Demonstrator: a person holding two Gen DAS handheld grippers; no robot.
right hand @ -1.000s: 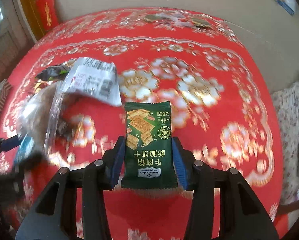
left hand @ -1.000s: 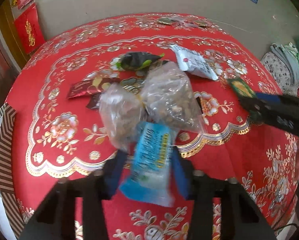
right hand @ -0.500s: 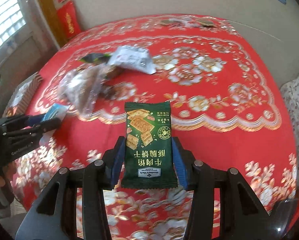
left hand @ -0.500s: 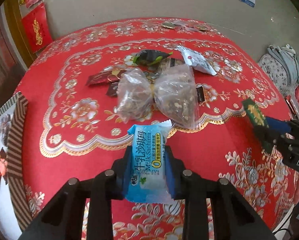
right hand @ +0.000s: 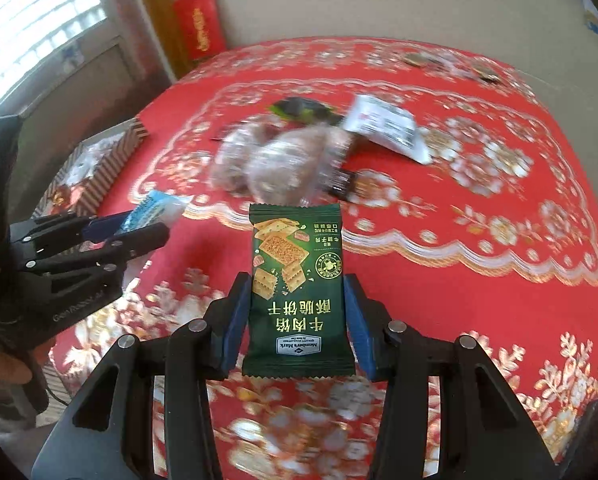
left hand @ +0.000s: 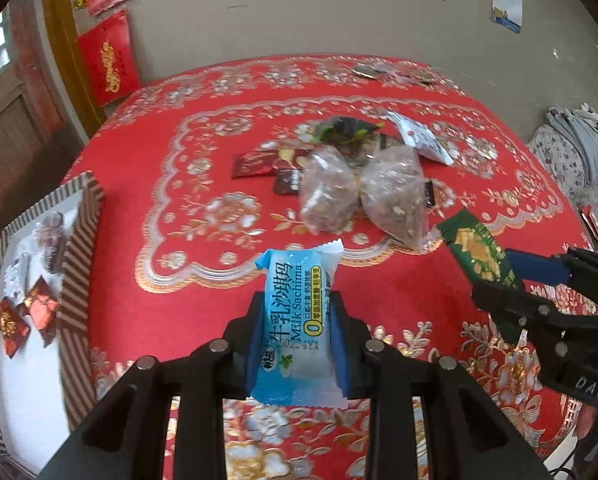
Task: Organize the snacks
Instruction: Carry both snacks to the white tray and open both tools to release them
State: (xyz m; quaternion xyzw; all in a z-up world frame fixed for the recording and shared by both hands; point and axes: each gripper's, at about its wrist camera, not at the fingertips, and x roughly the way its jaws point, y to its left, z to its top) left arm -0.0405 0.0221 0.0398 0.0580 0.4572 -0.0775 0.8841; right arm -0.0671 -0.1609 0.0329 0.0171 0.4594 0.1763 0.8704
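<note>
My left gripper (left hand: 297,312) is shut on a light blue Milk Sachima packet (left hand: 297,320), held above the near edge of the red tablecloth (left hand: 171,264). My right gripper (right hand: 297,300) is shut on a dark green cracker packet (right hand: 297,288); in the left wrist view that green cracker packet (left hand: 479,254) shows at the right, with the right gripper (left hand: 511,276) around it. The left gripper (right hand: 147,226) with the blue packet (right hand: 155,210) appears at the left of the right wrist view. A striped gift box (left hand: 79,240) with several red wrapped snacks stands beyond the table's left edge.
On the table's middle lie two clear bags of snacks (left hand: 363,196), a white packet (left hand: 423,140), a black-green packet (left hand: 345,128) and dark red and brown sachets (left hand: 259,164). Small items (left hand: 391,72) sit at the far edge. Folded cloth (left hand: 579,140) lies at the right.
Both grippers have pulled back from the snack pile toward the table's near side, each carrying its packet. The striped box has come into view at the left.
</note>
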